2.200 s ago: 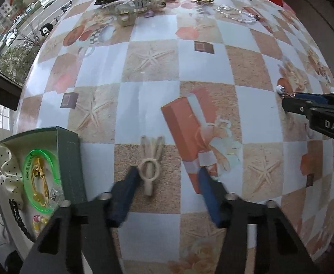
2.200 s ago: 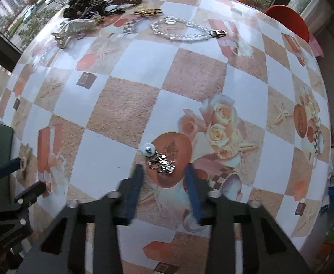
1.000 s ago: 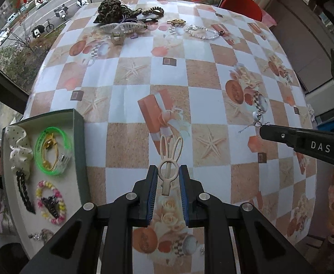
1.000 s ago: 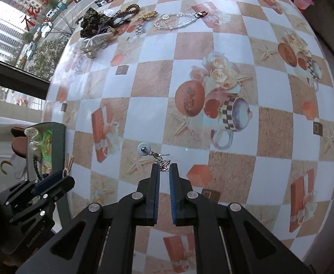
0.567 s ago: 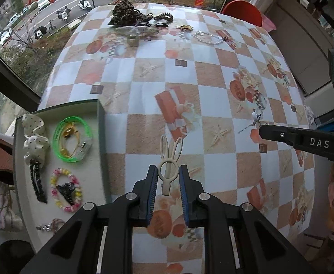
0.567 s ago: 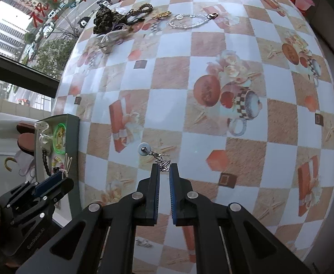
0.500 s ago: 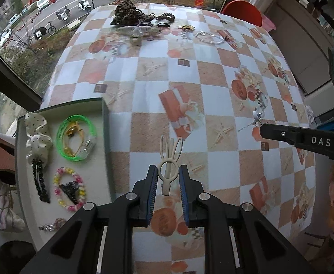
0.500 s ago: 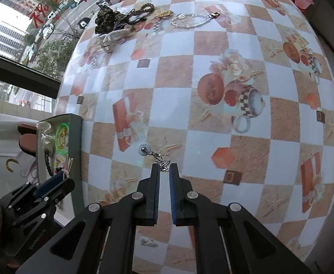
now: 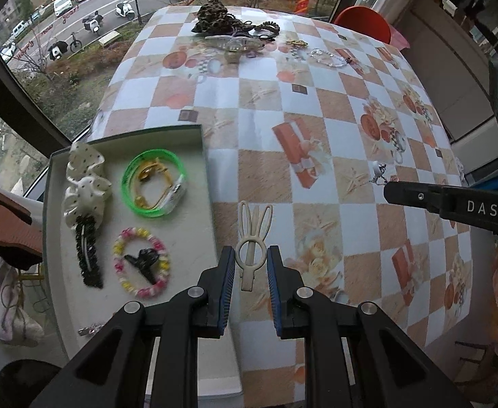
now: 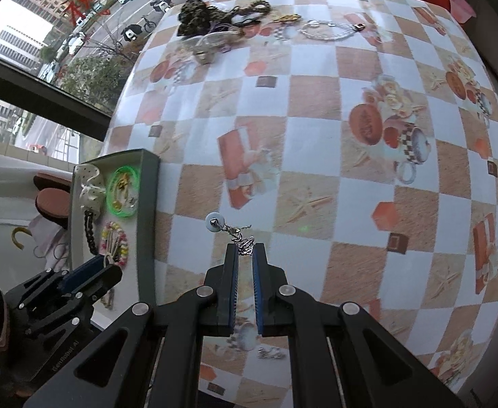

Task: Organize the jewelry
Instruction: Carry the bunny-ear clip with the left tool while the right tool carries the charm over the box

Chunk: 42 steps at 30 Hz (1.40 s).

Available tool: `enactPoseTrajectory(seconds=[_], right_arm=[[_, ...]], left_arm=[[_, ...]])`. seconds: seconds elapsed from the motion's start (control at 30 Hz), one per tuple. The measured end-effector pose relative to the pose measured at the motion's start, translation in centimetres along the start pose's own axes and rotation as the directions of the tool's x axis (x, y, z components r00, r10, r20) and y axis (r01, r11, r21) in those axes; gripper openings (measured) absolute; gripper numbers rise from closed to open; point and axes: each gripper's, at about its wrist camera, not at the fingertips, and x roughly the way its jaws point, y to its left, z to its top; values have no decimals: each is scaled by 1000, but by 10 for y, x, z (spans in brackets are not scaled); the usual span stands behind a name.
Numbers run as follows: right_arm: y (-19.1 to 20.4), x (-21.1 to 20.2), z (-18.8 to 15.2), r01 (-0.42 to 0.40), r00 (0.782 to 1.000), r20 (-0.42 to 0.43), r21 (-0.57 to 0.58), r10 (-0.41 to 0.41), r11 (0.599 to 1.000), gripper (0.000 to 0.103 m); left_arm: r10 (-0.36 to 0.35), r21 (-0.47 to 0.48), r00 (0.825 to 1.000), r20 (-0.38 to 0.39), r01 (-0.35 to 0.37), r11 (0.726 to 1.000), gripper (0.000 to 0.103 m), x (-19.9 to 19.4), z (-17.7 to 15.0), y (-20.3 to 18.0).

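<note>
My left gripper (image 9: 250, 261) is shut on a cream rabbit-ear hair clip (image 9: 253, 239) and holds it above the table, just right of the green tray (image 9: 194, 231). The tray holds a white dotted scrunchie (image 9: 84, 183), a green bangle (image 9: 153, 182), a black clip (image 9: 87, 250) and a beaded bracelet (image 9: 142, 267). My right gripper (image 10: 245, 251) is shut on a silver chain with a white bead (image 10: 230, 227), held in the air; it also shows in the left wrist view (image 9: 390, 185). In the right wrist view my left gripper (image 10: 89, 277) hovers over the tray (image 10: 147, 210).
At the table's far edge lie a leopard scrunchie (image 9: 213, 17), a clear hair claw (image 9: 233, 43), dark hair ties (image 9: 266, 29), a gold piece (image 9: 296, 44) and a crystal bracelet (image 9: 329, 58). An orange chair (image 9: 363, 20) stands behind the table. A window runs along the left.
Both grippers shut on their pieces and lifted them off the table. Both have since moved left toward the tray, which now fills more of the left wrist view.
</note>
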Motion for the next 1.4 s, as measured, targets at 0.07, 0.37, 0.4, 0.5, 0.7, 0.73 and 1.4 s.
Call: enactPoseTrajectory(seconds=[0.07,0.37,0.4,0.5,0.7,0.73,1.4], right_arm=[[9,1,-3,0,1000,-1,-3,0,1000,9],[54,6,-16,-7,1000,-12,-53,6,999,9],[60,6,-17,-9,1000,-14,-61,8,998,9],[77,8,-20,-17,1000,-19,-86,15,996,9],[107,13,-26,-33,999,-33,-135,29,990,9],[112,14,-26,-35,999,-36,-142,31,989,9],[174,59,-56,-86,985,-169,-271,41,959,9]], left_arm=[[-1,2,1000,0,1,1000,23,-3,-5,7],[4,-26,1000,4,-4,1000,23,-16,-28,44],[8,-28,1000,3,-8,1000,23,-17,-30,48],[14,-48,1000,4,-14,999,23,-22,-39,61],[31,-99,999,9,-30,995,23,-32,-57,87],[35,-110,999,9,-34,993,23,-34,-61,92],[91,-225,992,-87,-108,968,23,-27,-119,147]])
